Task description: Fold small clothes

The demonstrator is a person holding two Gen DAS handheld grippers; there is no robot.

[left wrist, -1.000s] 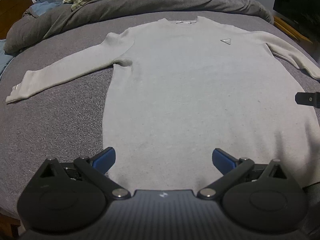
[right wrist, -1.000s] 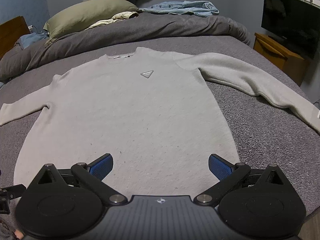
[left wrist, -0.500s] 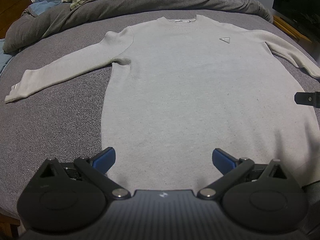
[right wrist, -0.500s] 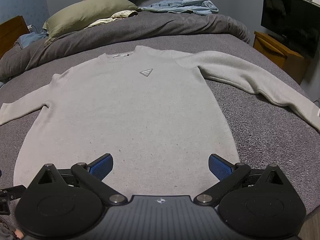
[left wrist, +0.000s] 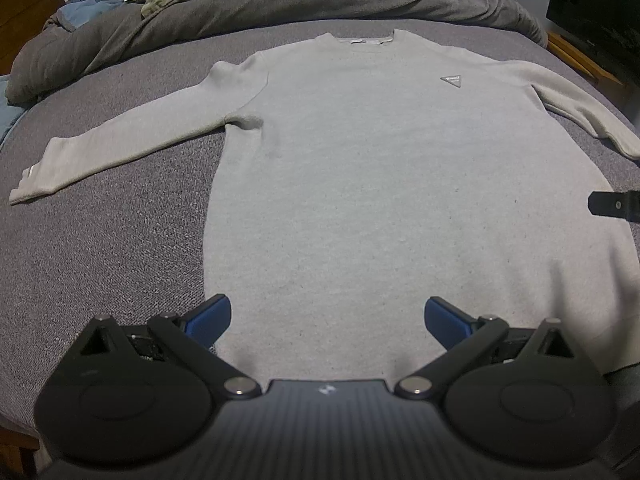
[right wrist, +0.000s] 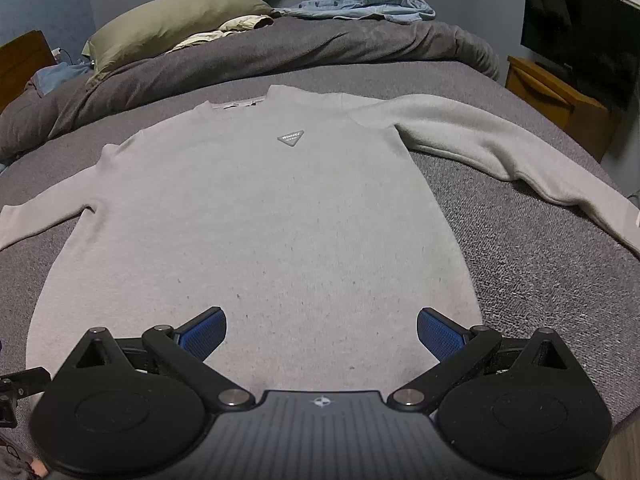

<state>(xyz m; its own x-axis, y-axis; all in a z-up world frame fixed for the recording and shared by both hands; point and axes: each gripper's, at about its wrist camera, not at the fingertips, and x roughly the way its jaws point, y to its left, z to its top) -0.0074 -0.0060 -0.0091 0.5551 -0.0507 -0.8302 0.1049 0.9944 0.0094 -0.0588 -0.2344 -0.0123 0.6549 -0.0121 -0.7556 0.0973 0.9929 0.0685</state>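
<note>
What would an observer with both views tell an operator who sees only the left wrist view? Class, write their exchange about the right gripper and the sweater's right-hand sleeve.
Operator: I see only a black sliver at my right edge. Is the right gripper open?
Observer: Yes. The right gripper is open, its blue fingers wide apart, holding nothing.
Operator: How does the right-hand sleeve lie?
Observer: The right-hand sleeve lies outstretched on the bed, with a small white tag near its end.
</note>
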